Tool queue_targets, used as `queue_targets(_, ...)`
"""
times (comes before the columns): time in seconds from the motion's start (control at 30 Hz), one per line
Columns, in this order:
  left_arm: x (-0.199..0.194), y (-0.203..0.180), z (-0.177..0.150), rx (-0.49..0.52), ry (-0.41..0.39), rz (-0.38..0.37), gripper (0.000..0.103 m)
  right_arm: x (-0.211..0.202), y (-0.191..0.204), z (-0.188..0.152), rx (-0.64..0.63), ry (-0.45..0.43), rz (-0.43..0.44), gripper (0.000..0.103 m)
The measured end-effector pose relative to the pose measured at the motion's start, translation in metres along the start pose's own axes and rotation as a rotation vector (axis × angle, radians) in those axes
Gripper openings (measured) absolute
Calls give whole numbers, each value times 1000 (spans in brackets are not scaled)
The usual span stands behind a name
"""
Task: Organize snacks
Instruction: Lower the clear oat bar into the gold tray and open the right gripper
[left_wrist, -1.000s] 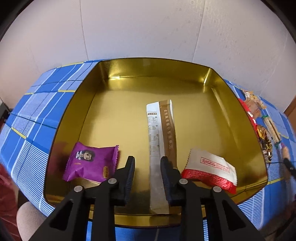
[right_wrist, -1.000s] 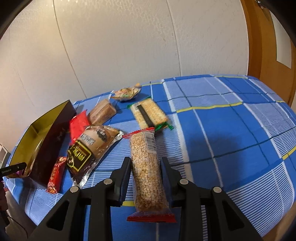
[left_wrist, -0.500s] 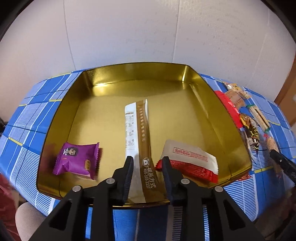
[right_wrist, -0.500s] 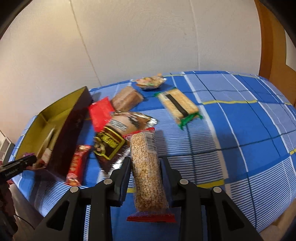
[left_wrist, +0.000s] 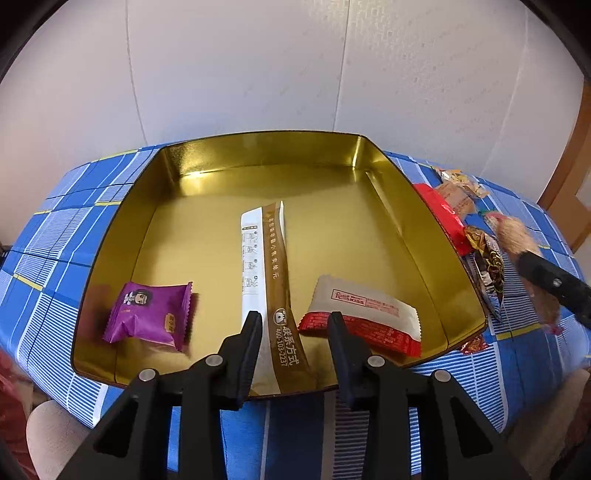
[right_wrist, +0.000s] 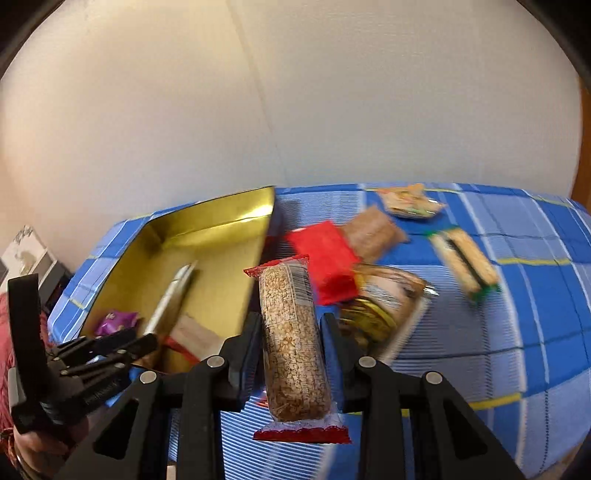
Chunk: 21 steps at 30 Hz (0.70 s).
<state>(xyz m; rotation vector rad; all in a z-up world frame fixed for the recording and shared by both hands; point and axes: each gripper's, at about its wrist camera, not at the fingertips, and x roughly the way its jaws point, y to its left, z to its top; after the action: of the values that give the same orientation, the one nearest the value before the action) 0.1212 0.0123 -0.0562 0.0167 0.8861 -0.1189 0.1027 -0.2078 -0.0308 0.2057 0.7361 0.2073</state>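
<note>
A gold tin tray sits on the blue checked cloth. Inside it lie a long brown-and-white stick pack, a purple packet and a white-and-red packet. My left gripper hovers over the tray's near edge, open, with the stick's near end lying loose below the gap. My right gripper is shut on a clear-wrapped grain bar with red ends, held above the cloth just right of the tray. The right wrist view also catches the left gripper at lower left.
Loose snacks lie right of the tray: a red packet, a brown packet, a dark bag with gold print, a green-ended cracker pack and a small packet at the back. A white wall stands behind the table.
The left jaws have spread wider and the gripper has drawn back a little from the stick. The right gripper has carried the grain bar up and leftward, close to the tray.
</note>
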Motion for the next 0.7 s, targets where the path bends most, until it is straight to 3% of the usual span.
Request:
queue_targets(0.43,-3,5,0,-15,3,-8,37,41,62,5,-102,77,-4,33)
queue_targets(0.7,-3,6,1,-24,7,-3,39,61,72,3,-154,96,-93,33)
